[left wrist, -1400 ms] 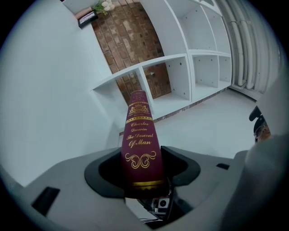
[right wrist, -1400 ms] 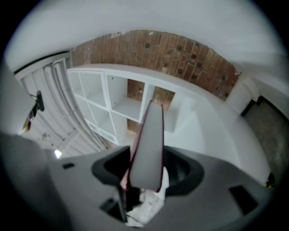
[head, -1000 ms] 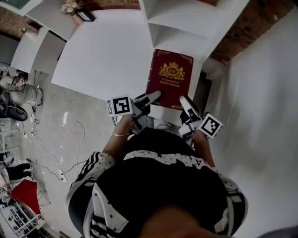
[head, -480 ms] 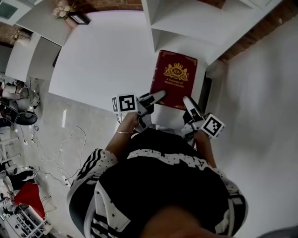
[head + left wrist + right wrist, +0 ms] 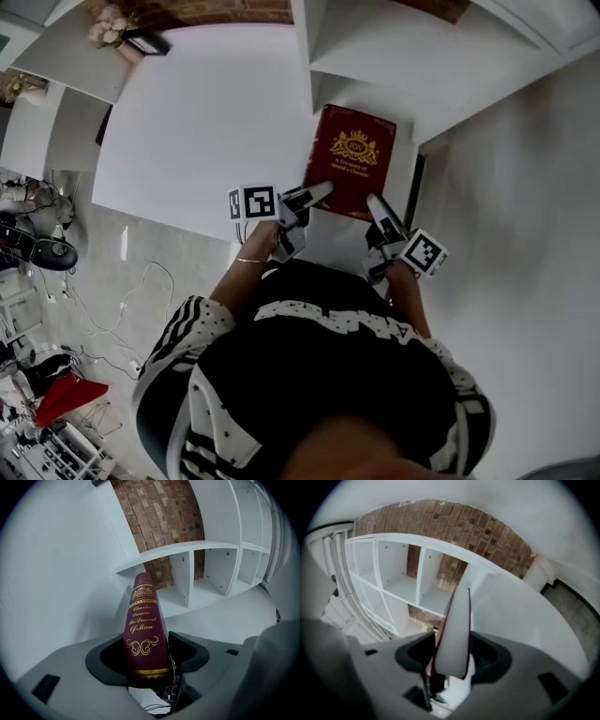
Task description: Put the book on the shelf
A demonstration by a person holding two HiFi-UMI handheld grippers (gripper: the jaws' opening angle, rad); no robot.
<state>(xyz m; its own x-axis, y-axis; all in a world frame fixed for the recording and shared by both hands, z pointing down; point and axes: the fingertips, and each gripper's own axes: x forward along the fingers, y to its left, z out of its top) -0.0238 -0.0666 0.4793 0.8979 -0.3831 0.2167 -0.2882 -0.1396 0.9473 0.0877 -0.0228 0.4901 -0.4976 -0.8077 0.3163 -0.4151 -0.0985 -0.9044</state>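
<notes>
A dark red book (image 5: 352, 161) with a gold crest is held flat above the white surface, just in front of the white cubby shelf (image 5: 394, 47). My left gripper (image 5: 314, 194) is shut on the book's near left corner, at the spine. My right gripper (image 5: 376, 205) is shut on its near right corner, at the page edge. In the left gripper view the gold-lettered spine (image 5: 143, 625) stands between the jaws of the left gripper (image 5: 149, 660), with the shelf's open compartments (image 5: 206, 569) beyond. The right gripper view has the white page edge (image 5: 454, 630) in the right gripper (image 5: 451, 660).
A wide white tabletop (image 5: 206, 112) spreads to the left of the book. At its far corner sit flowers (image 5: 105, 26) and a dark object (image 5: 145, 41). Cables (image 5: 141, 281) lie on the tiled floor at the left. A white wall (image 5: 525, 234) runs along the right.
The book, still held by both grippers, has shifted slightly rightward, closer under the shelf's edge. Both grips look unchanged.
</notes>
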